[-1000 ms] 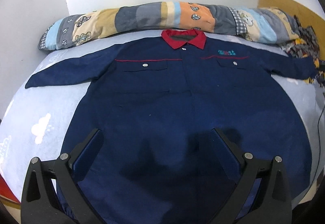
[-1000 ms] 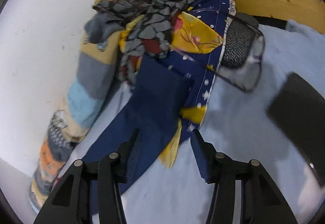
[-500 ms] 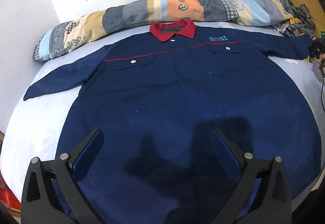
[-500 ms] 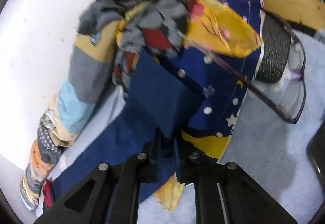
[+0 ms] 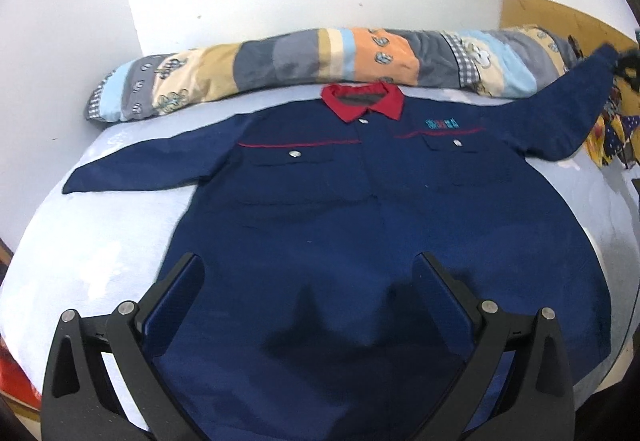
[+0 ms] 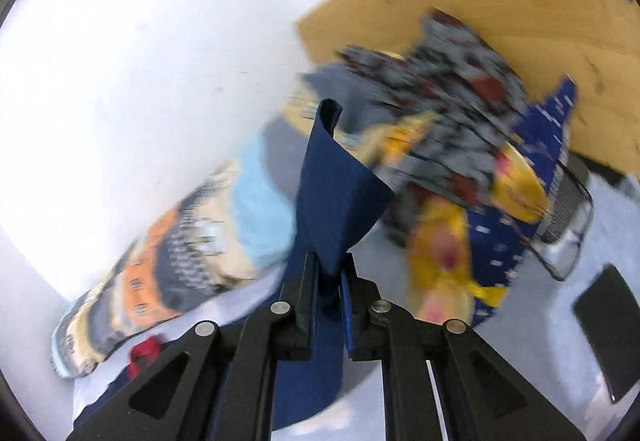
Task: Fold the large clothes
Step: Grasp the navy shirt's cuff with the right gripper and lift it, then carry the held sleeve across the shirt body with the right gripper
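navy work shirt (image 5: 360, 225), red collar, spread front-up on bed, one sleeve (image 6: 336, 197) lifted

left gripper (image 5: 308, 281): black angular frame, round silver screws, dark blue finger pads | right gripper (image 6: 329, 279): same black frame, silver screws

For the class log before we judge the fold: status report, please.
Right gripper shut on sleeve, lifted. Left gripper open above jacket, which lies flat. Clothes pile beside sleeve.
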`<state>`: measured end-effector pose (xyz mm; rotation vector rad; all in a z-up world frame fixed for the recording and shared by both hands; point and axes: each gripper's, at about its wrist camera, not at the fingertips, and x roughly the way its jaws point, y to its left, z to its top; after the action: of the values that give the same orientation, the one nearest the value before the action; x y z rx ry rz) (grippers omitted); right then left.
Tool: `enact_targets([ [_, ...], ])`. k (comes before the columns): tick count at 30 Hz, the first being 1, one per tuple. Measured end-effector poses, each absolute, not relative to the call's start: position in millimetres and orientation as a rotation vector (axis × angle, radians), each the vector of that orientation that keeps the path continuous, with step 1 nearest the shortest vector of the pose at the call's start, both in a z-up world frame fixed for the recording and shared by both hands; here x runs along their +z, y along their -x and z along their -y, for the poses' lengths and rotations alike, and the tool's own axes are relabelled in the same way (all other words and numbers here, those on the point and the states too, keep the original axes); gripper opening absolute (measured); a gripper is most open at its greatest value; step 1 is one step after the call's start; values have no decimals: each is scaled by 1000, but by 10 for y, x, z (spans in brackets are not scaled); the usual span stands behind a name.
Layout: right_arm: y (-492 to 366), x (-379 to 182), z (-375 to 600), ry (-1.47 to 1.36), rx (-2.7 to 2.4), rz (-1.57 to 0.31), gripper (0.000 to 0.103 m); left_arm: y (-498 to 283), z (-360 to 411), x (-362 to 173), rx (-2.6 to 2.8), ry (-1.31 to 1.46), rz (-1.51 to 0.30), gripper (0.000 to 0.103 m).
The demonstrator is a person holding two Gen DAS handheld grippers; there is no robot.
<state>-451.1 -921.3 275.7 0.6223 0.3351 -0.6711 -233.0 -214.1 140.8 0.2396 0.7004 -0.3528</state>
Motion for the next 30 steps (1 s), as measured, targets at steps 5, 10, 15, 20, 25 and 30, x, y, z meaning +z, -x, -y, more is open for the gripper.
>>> enact_targets([
  [5,4069,3514,8348,-562,-530,-312,10,2321,1846,1481,-330,-185,-708,103],
  [10,3413,4160,7198,-479,-375,-326,10,2324,1546,1570,-306,-138,-705,103],
  [15,2622,4236,5904,-352,-249,-404,10,2379,1299,1648,-296,-106,-691,103],
  [20,1727,3289,4635,-214,-153,-611,10,2356,996,1696,-278,-34,-705,103],
  [25,1197,1785,3837,-145,-104,-841,10,2288,747,1684,-242,24,-729,103],
  [30,1094,913,3385,-138,-87,-959,11,2233,585,1631,-217,76,-764,103],
])
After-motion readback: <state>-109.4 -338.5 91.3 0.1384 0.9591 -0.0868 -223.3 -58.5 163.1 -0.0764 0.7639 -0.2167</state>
